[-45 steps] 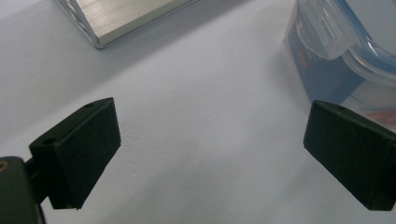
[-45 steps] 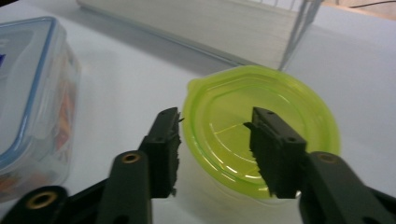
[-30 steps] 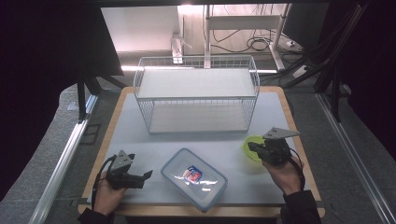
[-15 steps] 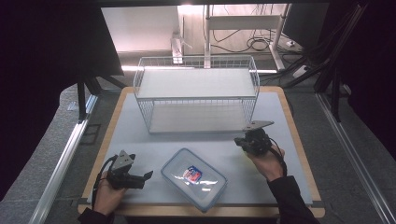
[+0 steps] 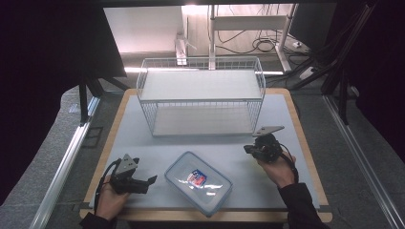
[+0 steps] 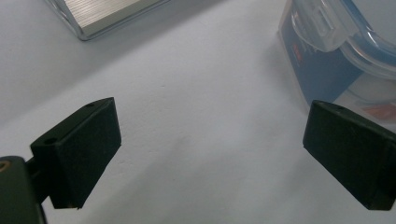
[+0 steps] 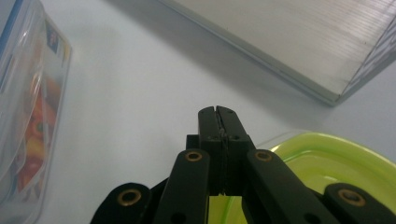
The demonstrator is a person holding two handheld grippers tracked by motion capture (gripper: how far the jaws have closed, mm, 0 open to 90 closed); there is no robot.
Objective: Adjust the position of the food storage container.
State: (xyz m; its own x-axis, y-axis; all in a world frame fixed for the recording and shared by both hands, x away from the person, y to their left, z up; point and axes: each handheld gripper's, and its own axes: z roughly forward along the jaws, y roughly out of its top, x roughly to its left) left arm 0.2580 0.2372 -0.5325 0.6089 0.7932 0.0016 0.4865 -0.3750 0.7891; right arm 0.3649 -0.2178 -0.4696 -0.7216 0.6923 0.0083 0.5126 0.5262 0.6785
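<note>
We hold our right gripper (image 5: 249, 149) low over the right part of the worktop (image 5: 286, 114), in front of the right end of the wire basket (image 5: 200, 93). Its fingers (image 7: 218, 122) are pressed together with nothing between them, as the right gripper view makes plain. In that view a lime-green lid (image 7: 336, 163) lies flat on the worktop right under the gripper and to its right, its raised rim curving past the linkage; the closed tips sit over the bare surface just beyond that rim, and we cannot tell whether they touch anything. From the high view the gripper body and our hand cover the lid.

Our left gripper (image 5: 154, 180) rests near the front left corner of the worktop, pointing toward the clear food container (image 5: 198, 181). Its fingers (image 6: 79, 149) stand wide apart and hold nothing; in the left gripper view only pale worktop lies between them, and the container's blue-rimmed corner (image 6: 327, 42) shows just beyond the right-hand finger.

The container sits near the front edge, about midway between our two hands, turned at an angle to that edge, with its lid on and a red and blue label showing through. The wire basket stands along the back of the worktop, well apart from both grippers.
</note>
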